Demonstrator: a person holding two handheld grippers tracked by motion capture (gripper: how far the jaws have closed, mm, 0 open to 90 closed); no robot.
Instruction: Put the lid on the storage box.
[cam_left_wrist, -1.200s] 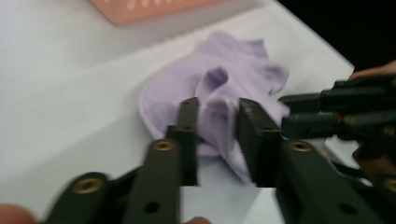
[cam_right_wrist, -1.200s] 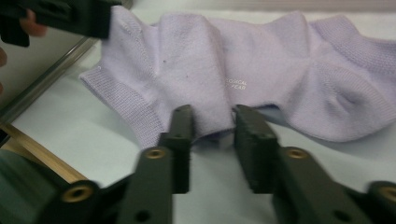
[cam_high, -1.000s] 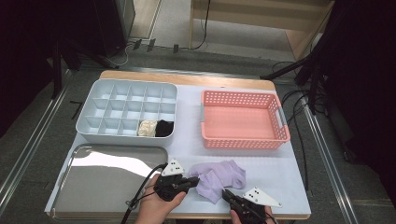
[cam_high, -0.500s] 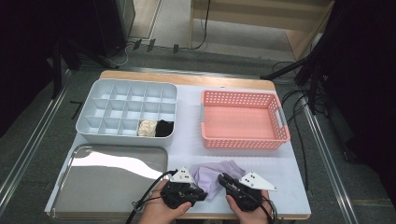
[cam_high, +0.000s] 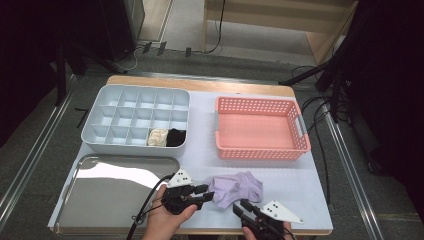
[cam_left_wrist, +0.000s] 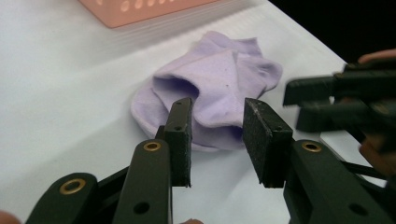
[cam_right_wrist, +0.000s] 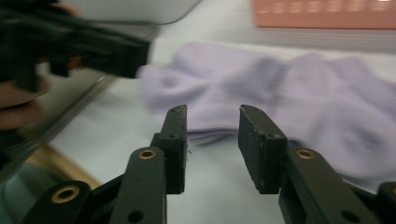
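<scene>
Both grippers have let go of the lilac sock (cam_high: 235, 187): the left gripper (cam_high: 204, 193) and the right gripper (cam_high: 243, 207) have just been opening, and each now stands with its jaws apart and nothing pressed between the pads. A second ago the sock lay spread wider on the table (cam_high: 295, 175); now it sits as a folded bundle near the front edge, between the two grippers, the left one just at its edge and the right one backed off a little toward the person. To my eye the fold is finished, and the next job is to pick the bundle up for the divided grey organiser (cam_high: 135, 120), where a cream bundle (cam_high: 158, 137) and a black one (cam_high: 175, 137) already sit. The pink basket (cam_high: 260, 127) holds nothing. I can read no writing or labels anywhere.
</scene>
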